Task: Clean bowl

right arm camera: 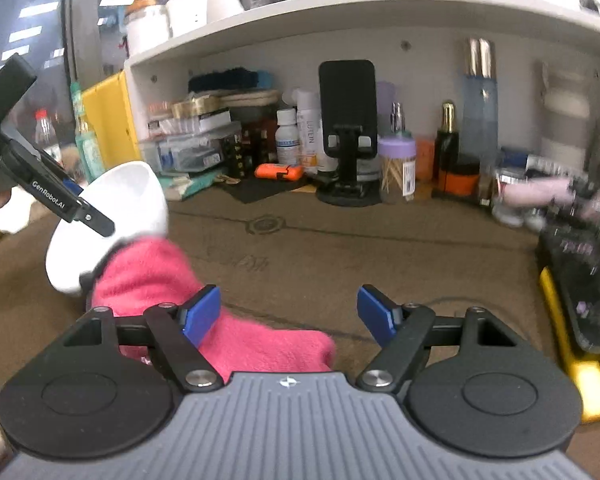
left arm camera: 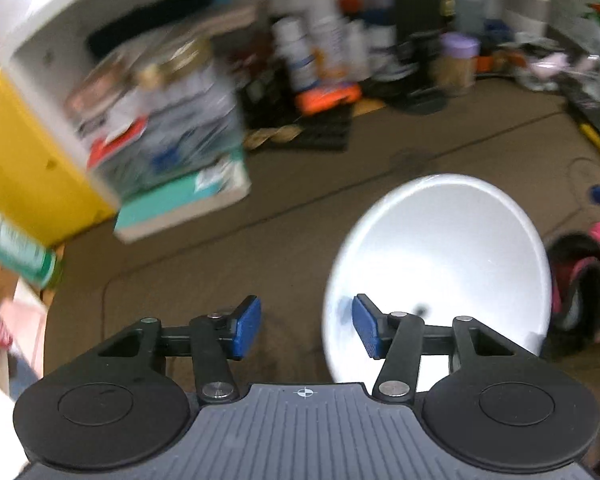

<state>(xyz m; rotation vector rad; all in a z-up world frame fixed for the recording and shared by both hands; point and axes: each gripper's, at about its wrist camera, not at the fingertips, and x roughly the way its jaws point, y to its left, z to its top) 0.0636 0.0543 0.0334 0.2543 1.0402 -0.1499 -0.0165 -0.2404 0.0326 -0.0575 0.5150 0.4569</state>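
Note:
A white bowl (left arm camera: 440, 264) stands tilted on its side on the brown mat, its inside facing the left wrist camera. My left gripper (left arm camera: 306, 330) is open; its right finger overlaps the bowl's lower rim, the left finger is over bare mat. In the right wrist view the bowl (right arm camera: 116, 216) is at the left, with the left gripper's finger (right arm camera: 96, 220) across its rim. A pink cloth (right arm camera: 236, 320) lies on the mat against the bowl. My right gripper (right arm camera: 290, 318) is open above the cloth, its left pad over the cloth, holding nothing.
A white shelf (right arm camera: 340, 4) spans the back, with bottles, boxes, a phone on a stand (right arm camera: 348, 120) and an orange case (right arm camera: 278, 171) under it. A yellow panel (left arm camera: 24, 168) is at the left. A black and yellow object (right arm camera: 580, 300) sits at the right.

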